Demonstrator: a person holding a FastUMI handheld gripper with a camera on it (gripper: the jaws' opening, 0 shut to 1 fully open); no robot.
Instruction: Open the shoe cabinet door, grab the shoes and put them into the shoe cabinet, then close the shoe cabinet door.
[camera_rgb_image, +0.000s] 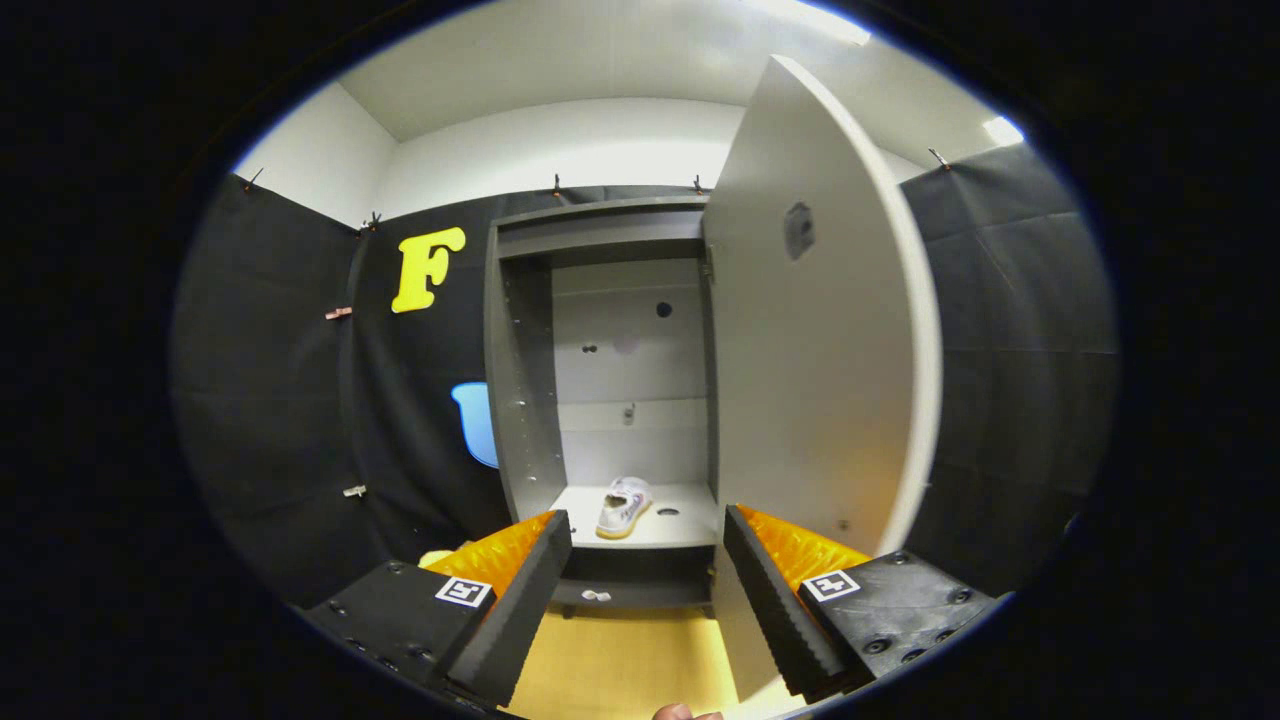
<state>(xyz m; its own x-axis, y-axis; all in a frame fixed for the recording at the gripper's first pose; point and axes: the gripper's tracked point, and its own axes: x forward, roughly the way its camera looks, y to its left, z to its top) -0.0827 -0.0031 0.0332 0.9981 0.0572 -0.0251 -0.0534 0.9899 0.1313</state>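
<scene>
open cabinet (520, 400), one shoe (624, 506), spread empty tongs (647, 610)

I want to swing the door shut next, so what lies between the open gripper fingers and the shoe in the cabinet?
In the gripper view, only bare shelf lies between the open gripper and the shoe. The door stands open beside the right finger.

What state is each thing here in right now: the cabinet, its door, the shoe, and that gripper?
Shoe cabinet: open, inside showing.
Cabinet door: swung wide open, on the right.
Shoe: resting on the lower shelf inside the cabinet, beyond the fingers.
Gripper: open, holding nothing, fingers apart and pointing at the cabinet.
</scene>
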